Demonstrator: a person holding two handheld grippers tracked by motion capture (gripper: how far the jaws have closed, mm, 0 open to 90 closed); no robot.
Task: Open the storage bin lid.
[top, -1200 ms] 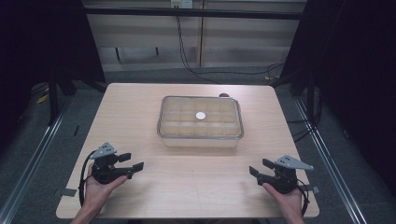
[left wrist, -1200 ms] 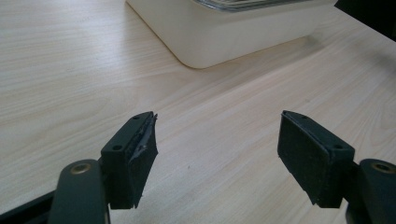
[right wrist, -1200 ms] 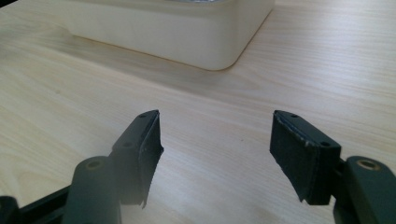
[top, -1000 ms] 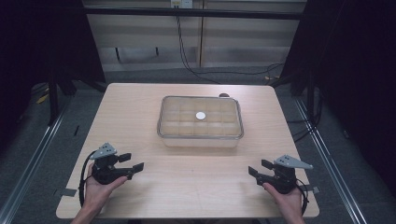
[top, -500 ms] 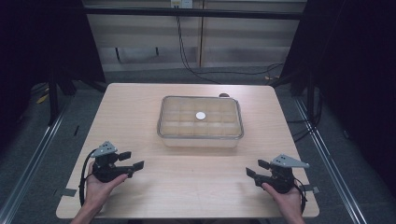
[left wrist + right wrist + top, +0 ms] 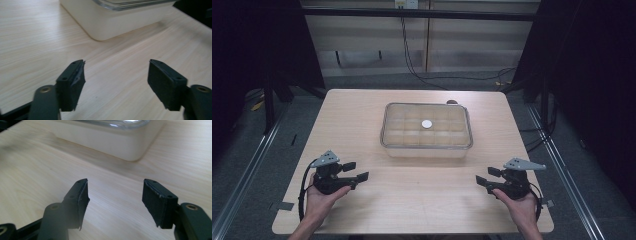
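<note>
The lidded plastic container sits mid-counter, well ahead of my left tongs and right tongs; both are released and empty, the left's jaws just narrowing. I judge it rigid, light, smooth-sided and slippery, so I'd grip its short end walls under the lid rim.

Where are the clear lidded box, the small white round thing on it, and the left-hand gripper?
lidded box [image 6: 427, 148], high view: on its pale front wall.
white round thing [image 6: 427, 124], high view: on its middle, atop the lid.
left gripper [image 6: 353, 171], high view: midway between its two jaw tips, which stand apart with nothing between them.
</note>
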